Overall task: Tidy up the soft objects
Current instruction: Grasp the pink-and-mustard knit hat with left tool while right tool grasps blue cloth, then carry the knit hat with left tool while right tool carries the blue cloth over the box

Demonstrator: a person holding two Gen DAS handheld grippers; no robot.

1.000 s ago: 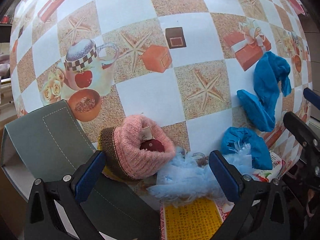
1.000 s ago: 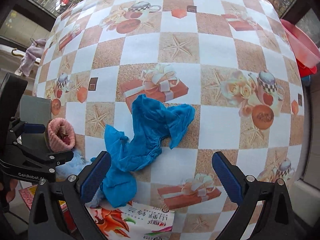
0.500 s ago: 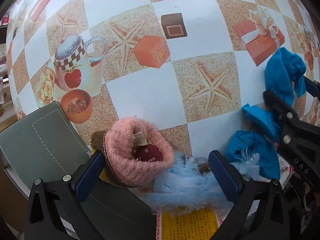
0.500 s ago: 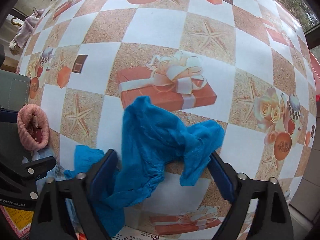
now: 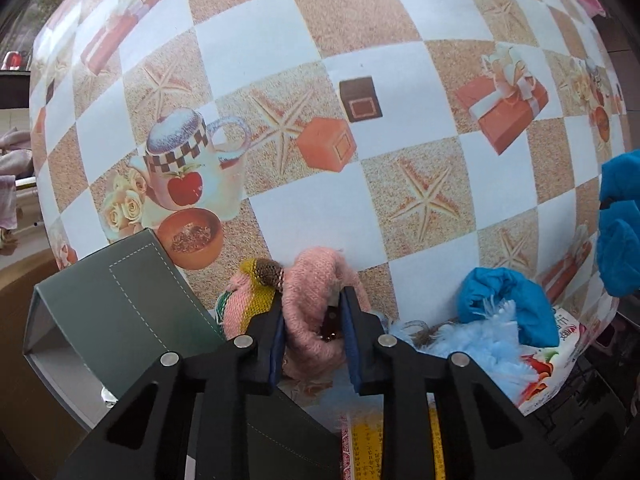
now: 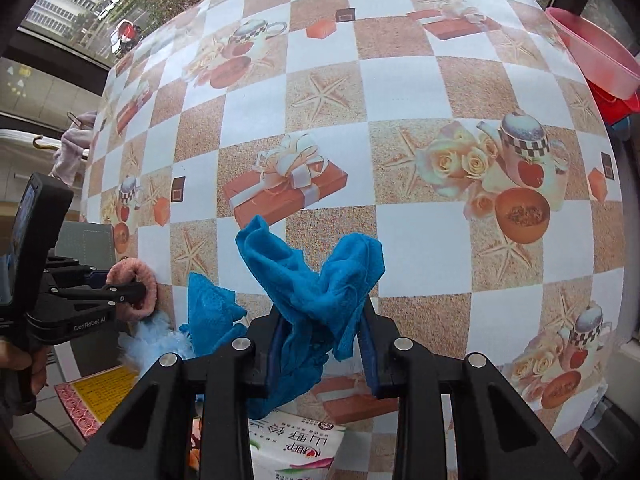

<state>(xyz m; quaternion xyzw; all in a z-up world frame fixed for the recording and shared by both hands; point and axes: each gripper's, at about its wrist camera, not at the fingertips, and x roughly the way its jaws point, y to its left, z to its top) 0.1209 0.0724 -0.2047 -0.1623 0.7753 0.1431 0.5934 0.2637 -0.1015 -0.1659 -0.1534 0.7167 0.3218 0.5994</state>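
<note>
Left gripper (image 5: pixel 313 332): fingers closing, clamped on the pink hat (image 5: pixel 316 292), one pad on each side of its knit.
Right gripper (image 6: pixel 322 344): fingers clenched on the blue cloth (image 6: pixel 320 276), which bunches up between the pads and flops over both of them.
Pink hat: on the worktop (image 5: pixel 304 208) near its front edge, just beside the green box (image 5: pixel 120 300); a yellow and brown knit piece (image 5: pixel 260 280) touches its left side.
Blue cloth: one end pinched, the rest trailing down to the left toward a second blue bunch (image 6: pixel 208 312) on the worktop.
Fluffy pale blue thing (image 5: pixel 472 344): lies to the right of the hat, touching a crumpled blue cloth (image 5: pixel 504 300).
Green box: open, at the worktop's left front corner.
Printed packet (image 6: pixel 296 448): under the right gripper, at the front edge.
Pink basin (image 6: pixel 592 52): far right, past the worktop's edge.
Hand (image 6: pixel 24 364): grips the left gripper's handle, seen from the right wrist view.
</note>
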